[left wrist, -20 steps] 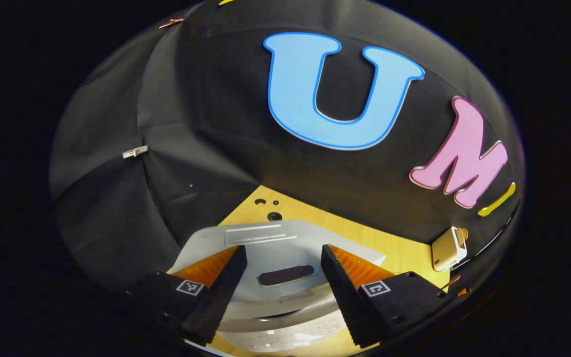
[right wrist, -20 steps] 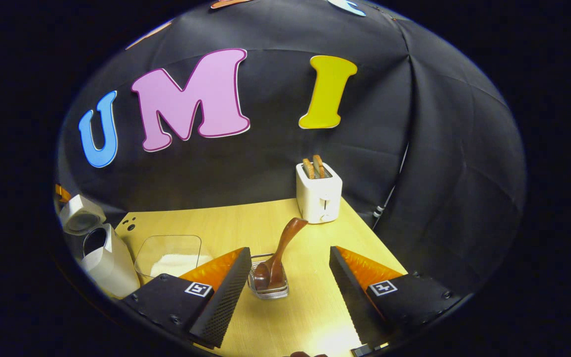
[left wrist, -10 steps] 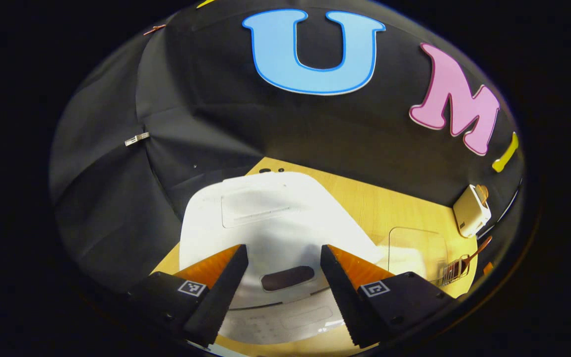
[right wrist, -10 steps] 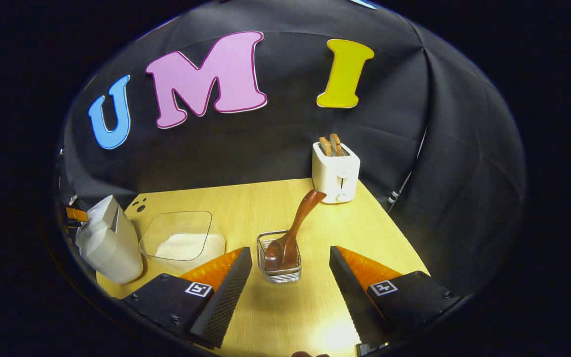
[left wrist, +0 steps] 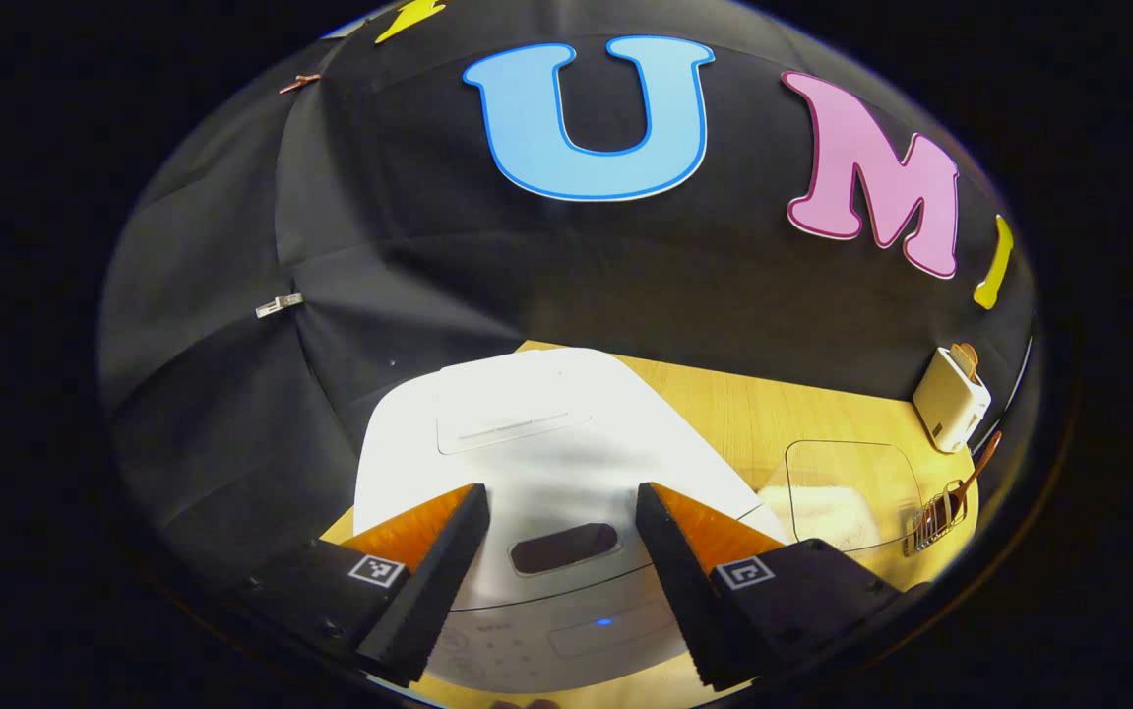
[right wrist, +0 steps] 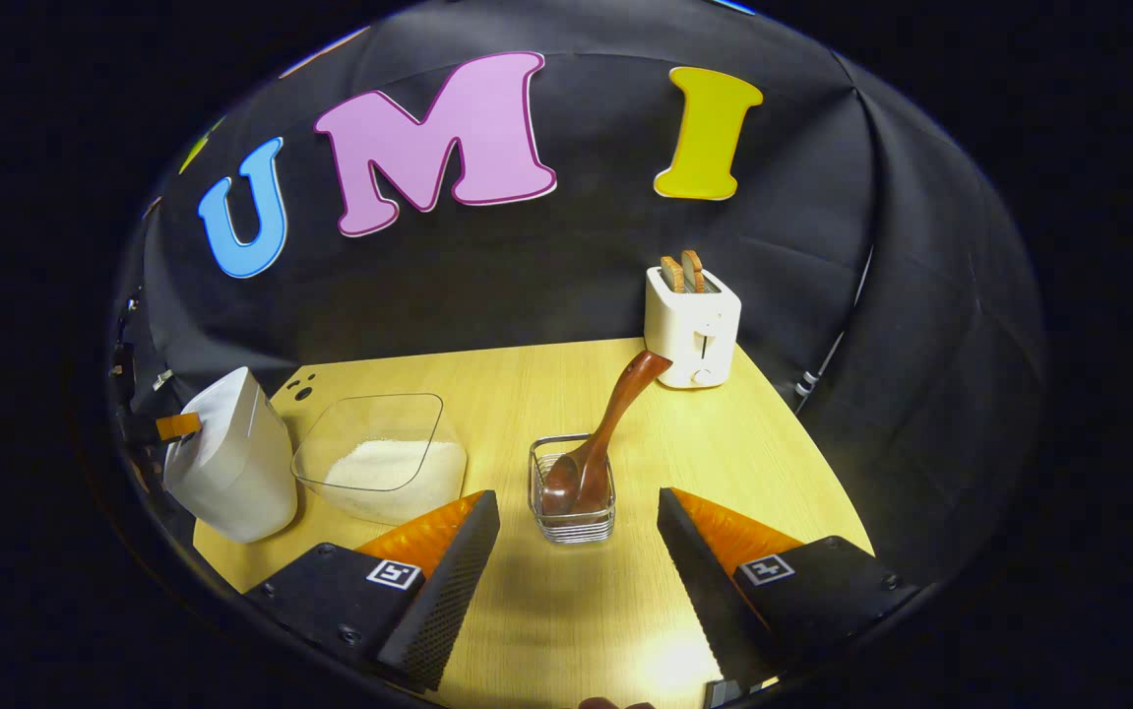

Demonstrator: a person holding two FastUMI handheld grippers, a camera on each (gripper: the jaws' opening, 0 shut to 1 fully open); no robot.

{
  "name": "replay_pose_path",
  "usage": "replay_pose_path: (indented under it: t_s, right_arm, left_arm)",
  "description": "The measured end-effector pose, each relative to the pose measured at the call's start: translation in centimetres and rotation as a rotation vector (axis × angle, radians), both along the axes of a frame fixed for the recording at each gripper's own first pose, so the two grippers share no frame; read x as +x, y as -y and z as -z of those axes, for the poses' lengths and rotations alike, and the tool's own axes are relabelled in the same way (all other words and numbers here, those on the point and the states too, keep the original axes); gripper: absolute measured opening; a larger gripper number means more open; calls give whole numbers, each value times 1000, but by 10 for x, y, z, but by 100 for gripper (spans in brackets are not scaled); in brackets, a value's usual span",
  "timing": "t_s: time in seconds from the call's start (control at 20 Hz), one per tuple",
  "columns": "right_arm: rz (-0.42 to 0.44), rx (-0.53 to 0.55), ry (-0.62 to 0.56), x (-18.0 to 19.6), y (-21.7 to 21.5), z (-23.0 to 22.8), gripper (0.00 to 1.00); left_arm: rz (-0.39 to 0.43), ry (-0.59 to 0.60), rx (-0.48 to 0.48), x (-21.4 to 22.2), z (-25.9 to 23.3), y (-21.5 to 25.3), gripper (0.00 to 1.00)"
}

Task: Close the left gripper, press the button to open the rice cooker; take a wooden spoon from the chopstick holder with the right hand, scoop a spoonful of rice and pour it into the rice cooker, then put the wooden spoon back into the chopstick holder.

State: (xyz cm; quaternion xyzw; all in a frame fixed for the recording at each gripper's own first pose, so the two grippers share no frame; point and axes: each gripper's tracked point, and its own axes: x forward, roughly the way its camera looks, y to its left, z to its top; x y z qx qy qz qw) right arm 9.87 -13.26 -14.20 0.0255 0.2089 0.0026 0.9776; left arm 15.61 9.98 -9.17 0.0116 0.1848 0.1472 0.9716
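Left gripper [left wrist: 554, 581]: fingers spread wide, nothing between them, held over the front of the cooker lid.
Right gripper [right wrist: 576, 581]: fingers spread wide, empty, poised over the near edge of the table short of the holder.
White rounded rice cooker [left wrist: 546, 463]: at the table's left end; lid down flat against the body, dark oval button [left wrist: 564, 547] showing between the left fingers, small blue light on the front panel.
Change, cooker: a second ago the lid stood raised off the body; half a second ago it was lowered; now it sits shut.
Square wire chopstick holder [right wrist: 573, 487]: near the table's front edge, just beyond the right fingers.
Dark brown wooden spoon [right wrist: 605, 438]: in the holder, bowl down, handle leaning up to the right.
Change, right view: the holder and spoon have drawn farther off, the gripper backing away.
Clear square glass dish of white rice [right wrist: 379, 468]: between cooker and holder.
White toaster with two slices [right wrist: 692, 320]: far right corner.
Table [right wrist: 527, 394]: light wood.
Reading: spoon back in its holder and both grippers empty, which suits a finished task.
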Motion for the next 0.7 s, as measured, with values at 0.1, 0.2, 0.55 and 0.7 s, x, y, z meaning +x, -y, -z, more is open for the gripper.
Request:
replay_pose_path:
  t_s: [0.1, 0.2, 0.55, 0.7]
  right_arm:
    - [5, -9, 23, -5, -3, -9, 100]
    - [35, -10, 69, -12, -6, -29, 100]
    - [81, -28, 206, -49, -61, -83, 100]
    - [45, -28, 271, -63, -97, -104, 100]
  left_arm:
    - [6, -10, 64, -5, -10, -5, 99]
    - [39, 101, 182, -7, -51, -4, 97]
    - [238, 361, 151, -58, -141, 44, 97]
    - [269, 418, 92, -97, -155, 51, 96]
